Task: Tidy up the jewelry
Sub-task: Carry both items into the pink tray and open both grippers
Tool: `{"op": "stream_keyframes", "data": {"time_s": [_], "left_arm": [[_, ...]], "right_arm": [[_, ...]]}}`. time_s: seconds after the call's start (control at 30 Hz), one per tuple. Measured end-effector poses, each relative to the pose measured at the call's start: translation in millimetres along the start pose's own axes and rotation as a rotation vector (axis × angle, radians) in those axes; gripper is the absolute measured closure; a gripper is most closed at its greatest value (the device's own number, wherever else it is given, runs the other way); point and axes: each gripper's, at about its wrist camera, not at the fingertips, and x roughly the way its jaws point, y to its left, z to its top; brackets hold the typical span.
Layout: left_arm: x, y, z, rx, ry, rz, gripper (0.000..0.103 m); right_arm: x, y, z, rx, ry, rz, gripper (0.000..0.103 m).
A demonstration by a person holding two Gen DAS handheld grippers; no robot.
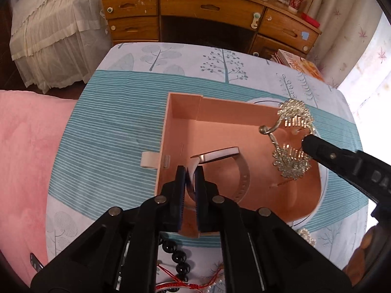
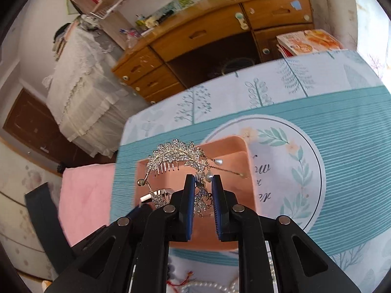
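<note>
Silver hair comb (image 2: 171,161) pinched in right claw (image 2: 203,183) above pink box (image 1: 220,122); left claw (image 1: 190,171) grips watch (image 1: 217,156)

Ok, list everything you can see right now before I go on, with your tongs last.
Box: one, pink, open, on the tablecloth.
Watch: one, white strap, over the box, held.
Hair comb: one, silver rhinestone with pearl drops, over the box, held.
Bead bracelet: one, black, near edge.
Red cord: one, beside the beads.
Pearl strand: one, white, near edge.
Tablecloth: one, teal and white.
Blanket: one, pink, left.
Desk: one, wooden, behind.
Left tongs: shut on watch.
Right tongs: shut on hair comb.
</note>
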Motion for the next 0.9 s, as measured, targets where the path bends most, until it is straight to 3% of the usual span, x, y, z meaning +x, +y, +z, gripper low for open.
{"op": "stream_keyframes", "data": {"time_s": [0.2,0.27,0.37,0.43,0.73,0.9], "left_arm": [[4,-1,-8,0.029,-0.002,-0.012,0.097],[-4,-1,-11,0.029,-0.009,-0.031,0.091],[-17,0,-15,0.027,-0.030,-0.053,0.061],[-29,0,-18,0.023,-0.063,-0.075,0.049],[-94,0,-44,0.032,-0.186,-0.098,0.048],[-131,8,-75,0.033,-0.266,-0.119,0.048]], "right_arm": [[43,-21,-2,0.009,0.023,-0.067,0.089],[51,-26,-3,0.007,0.028,-0.075,0.089],[53,-26,-3,-0.008,0.028,-0.091,0.089],[46,-24,-4,-0.015,0.024,-0.089,0.086],[-3,-14,-27,-0.072,-0.030,-0.083,0.084],[-42,-15,-56,-0.101,-0.073,-0.066,0.067]]}}
